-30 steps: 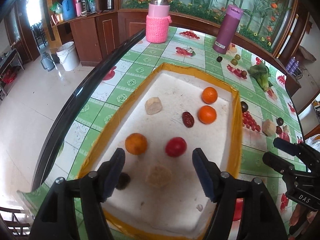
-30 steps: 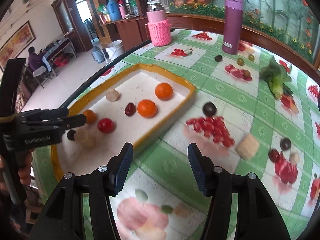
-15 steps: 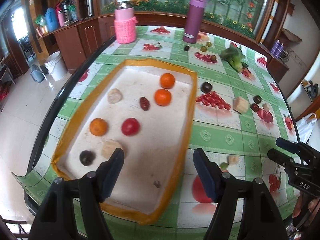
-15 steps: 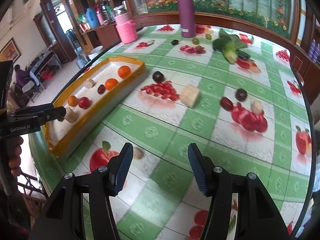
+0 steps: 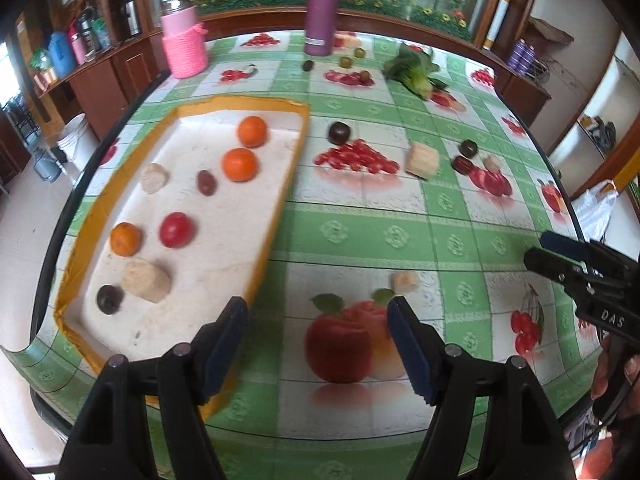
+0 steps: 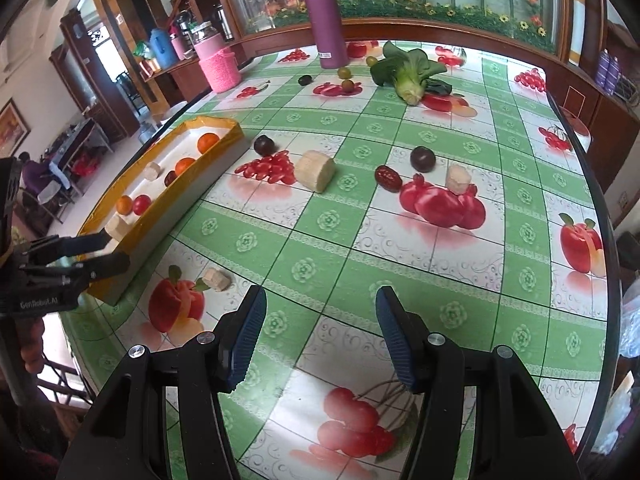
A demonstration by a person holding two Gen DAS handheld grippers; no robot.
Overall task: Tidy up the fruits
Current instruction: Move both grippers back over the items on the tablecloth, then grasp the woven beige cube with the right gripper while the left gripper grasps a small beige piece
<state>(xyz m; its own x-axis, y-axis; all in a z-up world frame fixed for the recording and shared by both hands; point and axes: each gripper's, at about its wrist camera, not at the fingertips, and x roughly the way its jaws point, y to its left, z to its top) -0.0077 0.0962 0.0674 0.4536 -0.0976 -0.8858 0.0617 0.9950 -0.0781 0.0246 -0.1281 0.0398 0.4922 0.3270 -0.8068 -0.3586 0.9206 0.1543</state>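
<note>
A yellow-rimmed white tray [image 5: 294, 152] at the left holds oranges [image 5: 239, 164], a red tomato [image 5: 177, 229], a date, a dark plum and beige chunks. Loose on the green checked tablecloth lie a dark plum [image 6: 264, 145], a big beige chunk [image 6: 315, 170], a date [image 6: 387, 178], another plum [image 6: 423, 159] and two small beige pieces [image 6: 458, 179] [image 6: 216, 279]. My left gripper [image 5: 316, 312] hangs open and empty over the cloth just right of the tray's near corner. My right gripper [image 6: 320, 300] is open and empty near the front edge.
A purple flask [image 6: 324, 20], a pink knitted jar [image 6: 218, 62], a bok choy [image 6: 408, 72] and small green and dark fruits [image 6: 347, 85] stand at the far side. The round table's edge curves close on both sides. Printed fruit pictures cover the cloth.
Both grippers have swung to the right. The left one left the tray's inside and now hangs over the cloth beside it. The right one moved further from the tray.
</note>
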